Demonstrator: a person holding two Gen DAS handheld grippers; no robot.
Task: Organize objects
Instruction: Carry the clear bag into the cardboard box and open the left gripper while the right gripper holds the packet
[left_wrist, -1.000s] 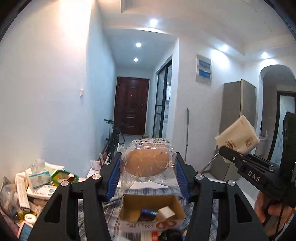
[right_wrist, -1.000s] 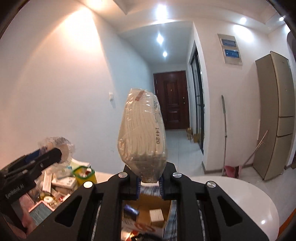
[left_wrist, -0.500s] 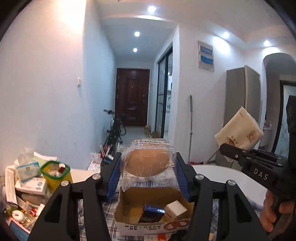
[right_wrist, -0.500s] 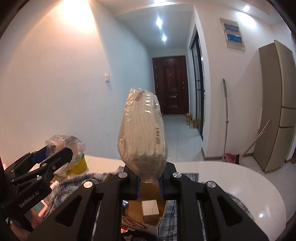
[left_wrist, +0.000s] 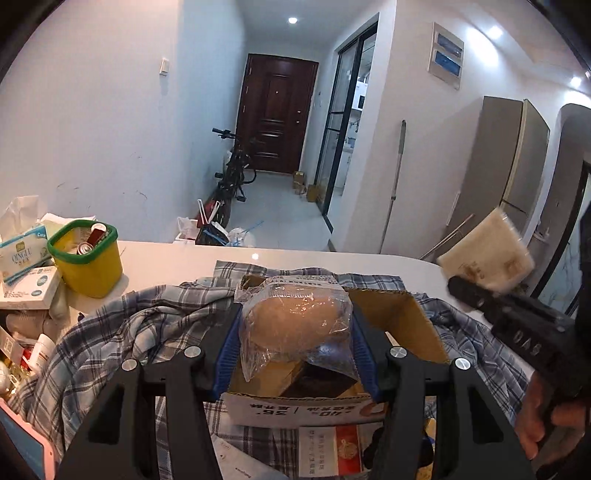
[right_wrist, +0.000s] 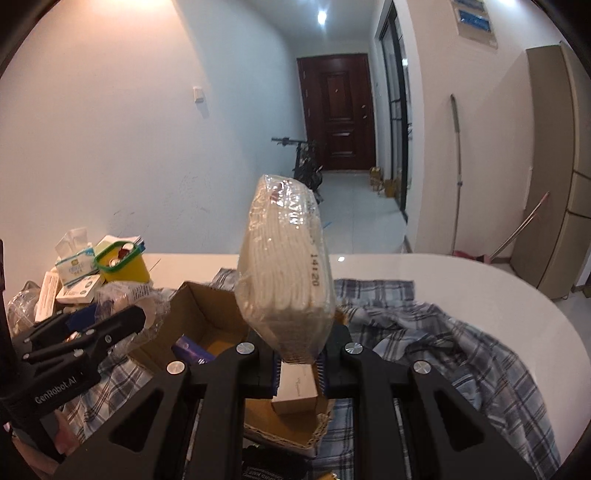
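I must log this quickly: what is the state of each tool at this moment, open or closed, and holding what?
Left tool: closed on the bagged brown bun.
Right tool: closed on the wrapped white pack.

Both wrist views face hallway door, sharing cardboard box.

A dark wooden door closes the far end of a white hallway, where a bicycle leans along the left wall. Glass doors with black frames line the right side. A long-handled mop stands against the wall beside a tall beige fridge. Recessed ceiling lights glow overhead, and small cartons sit on the tiled floor.
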